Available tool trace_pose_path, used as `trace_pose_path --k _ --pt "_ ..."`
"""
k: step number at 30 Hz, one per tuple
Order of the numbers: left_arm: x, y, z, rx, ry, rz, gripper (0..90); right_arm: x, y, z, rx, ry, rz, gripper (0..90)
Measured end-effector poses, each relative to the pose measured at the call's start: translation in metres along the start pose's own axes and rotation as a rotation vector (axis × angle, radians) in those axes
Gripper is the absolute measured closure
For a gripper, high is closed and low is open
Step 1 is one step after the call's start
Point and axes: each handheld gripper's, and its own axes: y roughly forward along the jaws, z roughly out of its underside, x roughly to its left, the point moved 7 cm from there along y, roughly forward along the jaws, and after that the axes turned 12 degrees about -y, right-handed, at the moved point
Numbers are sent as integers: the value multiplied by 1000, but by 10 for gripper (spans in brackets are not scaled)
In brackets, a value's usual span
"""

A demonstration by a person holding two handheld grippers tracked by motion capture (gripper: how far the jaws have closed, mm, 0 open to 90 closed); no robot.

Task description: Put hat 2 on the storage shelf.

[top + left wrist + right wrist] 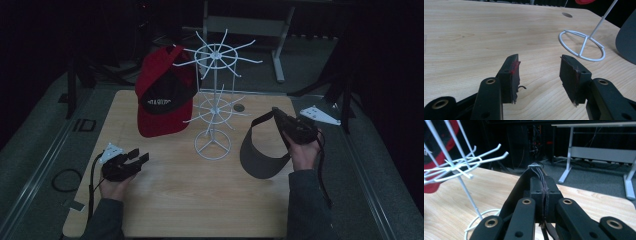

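Observation:
A white wire rack (215, 100) with hook arms stands mid-table, and a red and black cap (162, 95) hangs on its left side. My right gripper (279, 116), raised to the rack's right, is shut on the strap of a dark visor (260, 152) whose brim hangs below it. In the right gripper view the jaws (544, 185) pinch the strap, with the visor (516, 192) draped to the left and the rack's hooks (461, 162) close by. My left gripper (140, 155) rests low at the table's front left, open (539, 66), with nothing between its fingers.
The rack's ring base (581, 45) lies ahead and right of the left gripper. The wooden table (165, 200) has a round hole (239, 107) near its back edge. A metal desk frame (245, 25) stands behind, and a cable loop (66, 179) lies left of the table.

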Motion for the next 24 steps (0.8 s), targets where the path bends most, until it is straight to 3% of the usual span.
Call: trace_pose_path --k 10,24 --pt "0 0 0 0 -1 1 507 10 -14 -21 -53 -43 -13 883" --pt "0 0 0 -1 -2 0 507 14 -20 -31 -74 -68 -20 882"
